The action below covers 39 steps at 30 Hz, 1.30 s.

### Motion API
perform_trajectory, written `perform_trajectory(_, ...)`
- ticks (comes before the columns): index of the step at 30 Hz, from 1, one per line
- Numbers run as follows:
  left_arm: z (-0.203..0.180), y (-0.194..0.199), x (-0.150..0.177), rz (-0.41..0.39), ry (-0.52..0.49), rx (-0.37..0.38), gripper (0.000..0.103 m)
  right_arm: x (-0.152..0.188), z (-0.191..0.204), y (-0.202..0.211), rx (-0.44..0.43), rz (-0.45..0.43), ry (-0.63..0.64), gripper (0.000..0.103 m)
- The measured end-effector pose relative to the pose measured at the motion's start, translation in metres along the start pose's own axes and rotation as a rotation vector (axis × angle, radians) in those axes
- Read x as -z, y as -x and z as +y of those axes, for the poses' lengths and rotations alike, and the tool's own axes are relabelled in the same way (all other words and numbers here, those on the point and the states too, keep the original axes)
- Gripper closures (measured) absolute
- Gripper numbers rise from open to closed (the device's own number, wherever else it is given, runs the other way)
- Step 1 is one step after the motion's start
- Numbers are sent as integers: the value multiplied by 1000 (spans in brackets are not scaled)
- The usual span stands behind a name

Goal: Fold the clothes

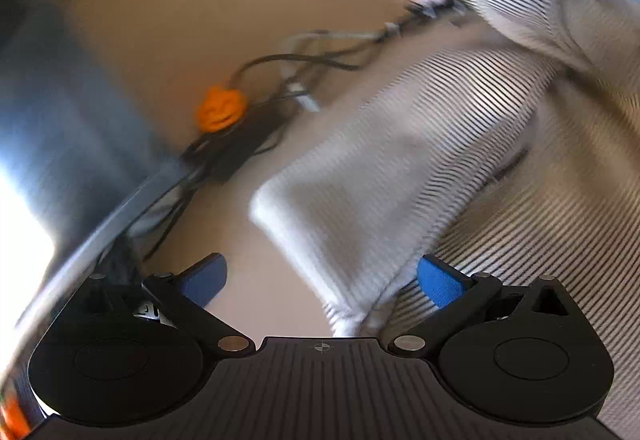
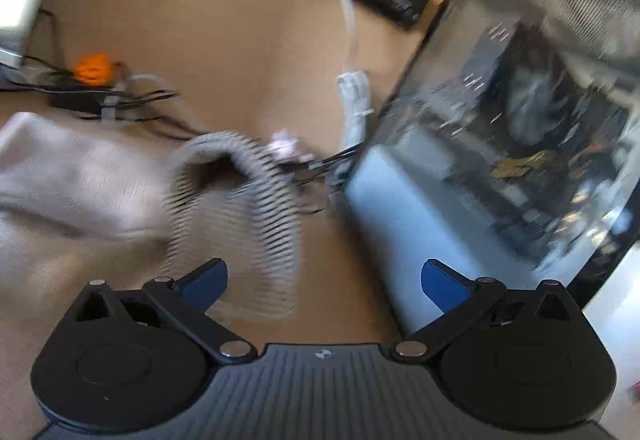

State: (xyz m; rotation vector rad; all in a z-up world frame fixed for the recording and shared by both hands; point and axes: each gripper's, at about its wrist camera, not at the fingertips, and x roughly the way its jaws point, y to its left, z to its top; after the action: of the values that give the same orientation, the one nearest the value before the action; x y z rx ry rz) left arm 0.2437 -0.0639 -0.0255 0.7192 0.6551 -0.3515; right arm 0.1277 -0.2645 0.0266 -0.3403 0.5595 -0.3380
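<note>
While the striped garment [image 1: 460, 144] is lying rumpled across the tan tabletop [image 1: 240, 20], the left gripper [image 1: 320, 280] is hovering over its sleeve end, jaws spread wide and gripping nothing. Over by the dark-sided case [image 2: 520, 120], the right gripper [image 2: 324, 280] is hanging with its jaws equally spread, a striped cuff [image 2: 240, 176] curling just ahead. An orange pumpkin figure [image 1: 220, 108] is sitting among black cables [image 1: 280, 64].
</note>
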Motion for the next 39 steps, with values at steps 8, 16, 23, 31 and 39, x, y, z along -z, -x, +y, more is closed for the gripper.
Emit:
perform_trajectory(8,-18,-19,-19,-31,-79,-122,0,25,49,-9,-226,64,88,0)
perform_trajectory(16,66,12,22,5,213,-259,0,23,79,-7,-258,25,133,0)
perform_trajectory(23,169,51,80,68,585,-312,0,16,118,3,-220,-37,220,0)
perform_trajectory(31,196,80,120,35,792,-221,0,13,170,23,-165,-127,348,0)
perform_trajectory(39,135,86,102,0,381,-229,0,2,131,-1,-340,3,138,0)
